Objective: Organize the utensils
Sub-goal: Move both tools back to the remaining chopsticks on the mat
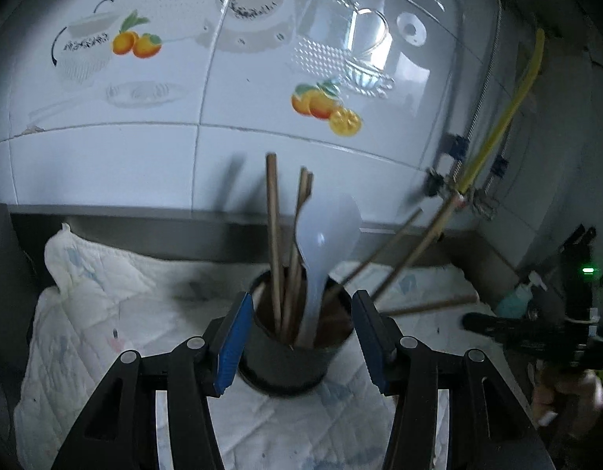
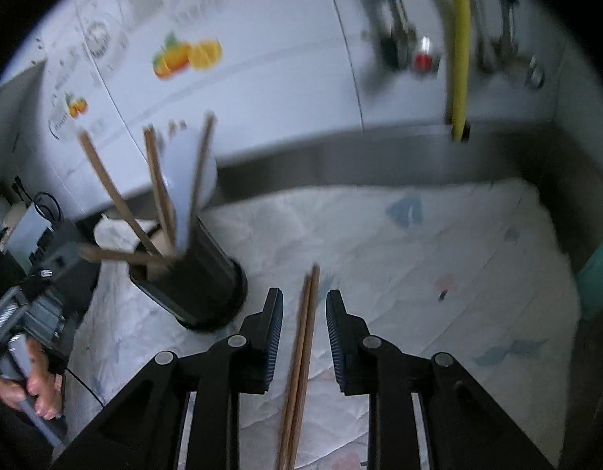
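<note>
A dark round utensil holder (image 1: 289, 356) stands on a white quilted cloth (image 1: 105, 313). It holds several wooden chopsticks (image 1: 275, 235) and a white plastic spoon (image 1: 321, 250). My left gripper (image 1: 297, 340) sits around the holder, its blue pads close to both sides; contact is not clear. In the right wrist view the holder (image 2: 199, 278) stands at the left. My right gripper (image 2: 304, 333) is open, with a pair of wooden chopsticks (image 2: 301, 352) lying on the cloth between its fingers, untouched.
A tiled wall with fruit decals (image 1: 325, 105) rises behind a grey ledge (image 2: 380, 156). A yellow hose (image 2: 458, 39) and valves hang at the right. A teal object (image 2: 599, 274) sits at the cloth's right edge. The right gripper's body (image 1: 556, 325) shows in the left wrist view.
</note>
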`<state>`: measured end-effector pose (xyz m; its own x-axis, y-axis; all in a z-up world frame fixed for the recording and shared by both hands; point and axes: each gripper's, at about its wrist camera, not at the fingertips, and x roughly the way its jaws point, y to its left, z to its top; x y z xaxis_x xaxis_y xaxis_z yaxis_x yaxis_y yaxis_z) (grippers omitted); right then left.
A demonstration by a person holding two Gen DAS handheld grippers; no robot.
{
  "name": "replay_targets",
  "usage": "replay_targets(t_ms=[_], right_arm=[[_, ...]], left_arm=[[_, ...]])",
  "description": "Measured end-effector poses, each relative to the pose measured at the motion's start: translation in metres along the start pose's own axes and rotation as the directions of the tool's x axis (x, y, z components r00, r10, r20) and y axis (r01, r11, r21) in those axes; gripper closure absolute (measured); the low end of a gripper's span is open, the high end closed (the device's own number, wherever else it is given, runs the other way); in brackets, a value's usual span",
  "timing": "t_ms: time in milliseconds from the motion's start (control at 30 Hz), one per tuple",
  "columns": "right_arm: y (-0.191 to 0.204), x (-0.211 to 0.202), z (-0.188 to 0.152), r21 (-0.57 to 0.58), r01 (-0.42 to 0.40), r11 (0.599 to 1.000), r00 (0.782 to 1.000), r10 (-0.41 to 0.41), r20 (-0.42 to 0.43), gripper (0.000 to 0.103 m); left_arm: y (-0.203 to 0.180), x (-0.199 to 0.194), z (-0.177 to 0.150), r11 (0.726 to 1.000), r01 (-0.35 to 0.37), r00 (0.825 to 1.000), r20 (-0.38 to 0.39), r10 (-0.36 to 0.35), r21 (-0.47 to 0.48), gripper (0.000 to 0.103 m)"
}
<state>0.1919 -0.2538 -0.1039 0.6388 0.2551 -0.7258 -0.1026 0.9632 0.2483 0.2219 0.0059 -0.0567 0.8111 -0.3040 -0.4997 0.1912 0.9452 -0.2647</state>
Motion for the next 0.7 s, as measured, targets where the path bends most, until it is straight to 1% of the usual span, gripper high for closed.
replay_targets(t_ms=[67, 133, 267, 500, 700], right_arm=[[-0.002, 0.016, -0.004, 0.004, -0.011, 1.000, 0.999, 0.011, -0.035, 0.078], [-0.004, 0.030, -0.007, 0.012, -0.015, 1.000, 0.998, 0.016, -0.065, 0.082], [-0.004, 0.058, -0.012, 0.014, -0.011, 1.000, 0.994, 0.013, -0.113, 0.086], [-0.005, 0.088, -0.013, 0.026, -0.007, 1.000, 0.988, 0.011, -0.156, 0.090], [-0.006, 0.103, -0.015, 0.033, 0.007, 0.999, 0.983, -0.001, -0.182, 0.093]], left_arm=[[-0.005, 0.001, -0.006, 1.000, -0.001, 1.000, -0.020, 0.002, 0.011, 0.047], [-0.009, 0.002, -0.013, 1.000, 0.005, 0.999, -0.041, -0.004, 0.010, 0.047], [-0.017, 0.008, -0.023, 1.000, 0.017, 0.997, -0.081, -0.015, 0.022, 0.047], [-0.025, 0.021, -0.035, 0.999, 0.037, 0.990, -0.134, -0.033, 0.028, 0.047], [-0.030, 0.030, -0.042, 0.998, 0.048, 0.985, -0.167, -0.041, 0.041, 0.047]])
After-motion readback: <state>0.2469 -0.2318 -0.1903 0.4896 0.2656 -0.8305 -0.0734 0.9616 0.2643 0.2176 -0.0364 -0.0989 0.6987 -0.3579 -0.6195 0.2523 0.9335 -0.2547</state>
